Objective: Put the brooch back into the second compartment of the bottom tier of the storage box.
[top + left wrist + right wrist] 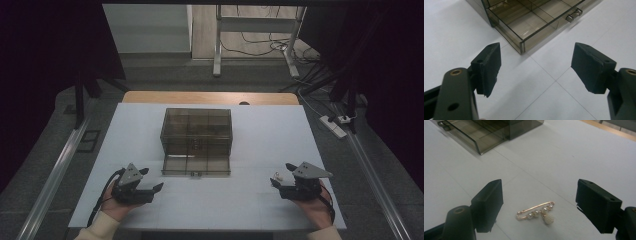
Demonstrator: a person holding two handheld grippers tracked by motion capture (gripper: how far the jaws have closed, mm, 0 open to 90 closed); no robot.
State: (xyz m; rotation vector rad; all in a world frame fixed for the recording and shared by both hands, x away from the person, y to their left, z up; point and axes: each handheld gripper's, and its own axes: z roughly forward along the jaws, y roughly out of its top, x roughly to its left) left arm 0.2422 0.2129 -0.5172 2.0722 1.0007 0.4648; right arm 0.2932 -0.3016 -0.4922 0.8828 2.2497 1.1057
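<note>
A single gold brooch pin (535, 213), strung with a row of small pearls and hung with one round beaded pearl drop, lies flat on the white table (260, 195) between the spread jaws of the right gripper (539, 207), touched by neither pad. In the high view the pin (278, 176) shows as a pale speck just beside that gripper's (281, 176) tips, near the table's right front edge. The one smoked, see-through drawer box (196, 131) stands at the table's centre, its single bottom drawer (196, 165) pulled out toward the person and split into compartments, with one small metal handle (573, 15) on its front. Two grippers are in play, one in each hand: the left gripper (151, 179) rests low at the table's left front, jaws wide apart with nothing between them, aimed at the drawer's near corner. Both hands lie close to the tabletop, pale sleeves (97, 231) entering from the bottom edge.
</note>
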